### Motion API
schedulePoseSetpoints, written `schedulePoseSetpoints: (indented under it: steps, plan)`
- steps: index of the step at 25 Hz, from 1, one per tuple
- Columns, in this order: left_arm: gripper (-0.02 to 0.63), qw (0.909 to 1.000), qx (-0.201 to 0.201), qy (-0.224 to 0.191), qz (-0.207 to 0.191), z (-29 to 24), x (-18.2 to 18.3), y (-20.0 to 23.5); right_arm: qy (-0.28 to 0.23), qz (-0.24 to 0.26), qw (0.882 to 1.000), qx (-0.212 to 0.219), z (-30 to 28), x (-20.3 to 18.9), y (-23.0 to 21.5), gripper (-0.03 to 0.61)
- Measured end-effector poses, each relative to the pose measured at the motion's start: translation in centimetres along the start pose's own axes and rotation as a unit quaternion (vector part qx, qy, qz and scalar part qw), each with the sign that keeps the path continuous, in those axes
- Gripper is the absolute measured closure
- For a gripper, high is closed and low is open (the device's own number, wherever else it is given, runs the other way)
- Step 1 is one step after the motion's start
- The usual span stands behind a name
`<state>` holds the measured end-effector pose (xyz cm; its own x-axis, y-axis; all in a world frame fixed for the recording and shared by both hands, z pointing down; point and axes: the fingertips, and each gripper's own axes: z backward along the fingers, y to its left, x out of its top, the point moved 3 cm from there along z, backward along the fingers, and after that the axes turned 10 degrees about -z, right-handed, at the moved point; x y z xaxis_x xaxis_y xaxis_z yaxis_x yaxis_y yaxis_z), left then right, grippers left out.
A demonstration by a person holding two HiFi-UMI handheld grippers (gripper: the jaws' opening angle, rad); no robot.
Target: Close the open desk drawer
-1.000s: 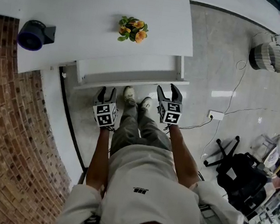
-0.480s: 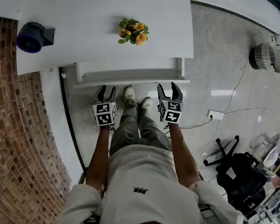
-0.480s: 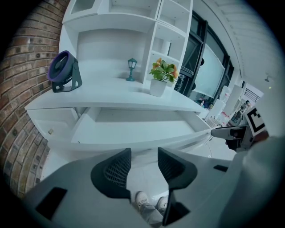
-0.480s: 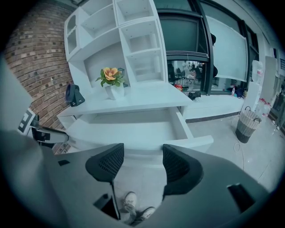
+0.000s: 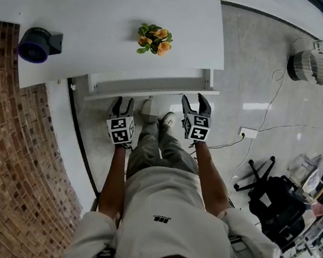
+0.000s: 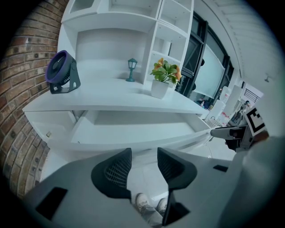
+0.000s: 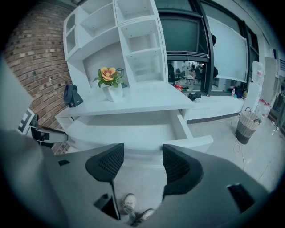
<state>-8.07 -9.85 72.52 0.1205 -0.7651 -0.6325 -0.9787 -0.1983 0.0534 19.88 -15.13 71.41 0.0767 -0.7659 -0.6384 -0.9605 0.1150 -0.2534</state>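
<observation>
Nearest to us, two shoes [image 7: 128, 203] stand on the floor [image 5: 248, 66] with toes toward the furniture, which squares us up to the job. Just ahead we hold two sets of tongs, the left tongs [image 5: 122, 102] and the right tongs [image 5: 196, 101]. Both are released, jaws parted, with nothing between them. We judge that a push needs no grasp, so they are kept empty. They sit one toward each end of the one open drawer [image 5: 152, 88], at the height of its front panel, most likely so that the shove lands evenly and the box does not skew as it slides. The right pair reaches the panel's edge in the head view and the left pair is just short of it, but we cannot tell whether either touches. The drawer itself is pulled well out from under the white surface [image 5: 94, 14], so the closing is not yet done. Three things stand on that surface, set back where a sliding drawer should not disturb them. They are one potted plant [image 5: 154, 37] with orange blooms, one purple fan [image 5: 37, 42] at the end by the brick wall [image 5: 3, 151], and one small teal lamp-post ornament [image 6: 132, 70]. The ornament stands against the one white shelf unit [image 7: 133, 35]. Farthest off, on the floor to the right, well apart from everything else, stands one striped wastebasket [image 5: 306, 66].
</observation>
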Motion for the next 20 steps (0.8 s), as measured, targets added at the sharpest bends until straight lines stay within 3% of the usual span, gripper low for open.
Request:
schedulePoseSetpoints:
  steps: [20]
  plan:
    - [0.426, 1.0000, -0.003, -0.005, -0.001, -1.4, 1.6, 1.1, -0.002, 0.009, 1.000, -0.008, -1.8, 1.3, -0.2, 0.304]
